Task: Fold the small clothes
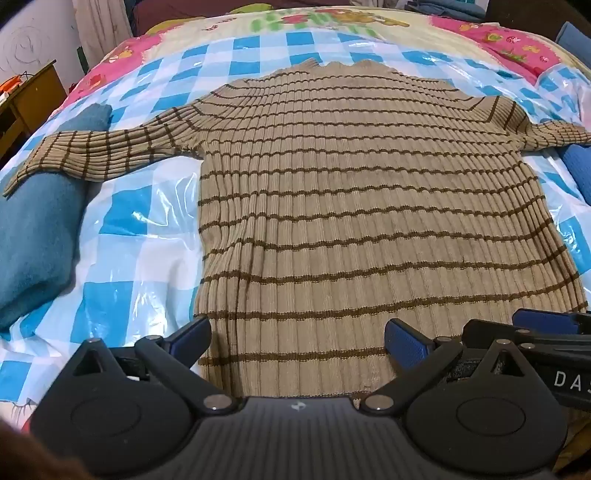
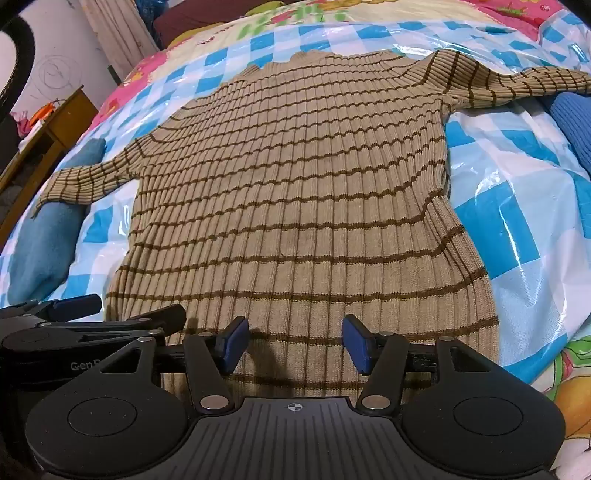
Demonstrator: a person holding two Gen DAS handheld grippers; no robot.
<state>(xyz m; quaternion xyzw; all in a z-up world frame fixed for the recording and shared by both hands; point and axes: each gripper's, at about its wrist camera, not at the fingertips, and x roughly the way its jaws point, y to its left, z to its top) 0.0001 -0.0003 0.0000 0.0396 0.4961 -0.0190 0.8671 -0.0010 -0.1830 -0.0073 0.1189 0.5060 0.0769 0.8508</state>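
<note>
A tan ribbed sweater with thin brown stripes (image 1: 351,206) lies flat and spread on the bed, collar far, hem near me, both sleeves out to the sides. It also fills the right wrist view (image 2: 295,206). My left gripper (image 1: 297,338) is open and empty, just above the hem at its left half. My right gripper (image 2: 293,341) is open and empty above the hem to the right of it. The right gripper's fingers (image 1: 539,321) show at the right edge of the left wrist view. The left gripper's fingers (image 2: 77,304) show at the left of the right wrist view.
The sweater rests on a shiny blue-and-white checked plastic sheet (image 1: 140,229) over a cartoon-print bedspread (image 1: 332,18). A teal folded cloth (image 1: 37,236) lies under the left sleeve. A blue knit item (image 2: 572,122) lies by the right sleeve. A wooden desk (image 1: 29,96) stands at the far left.
</note>
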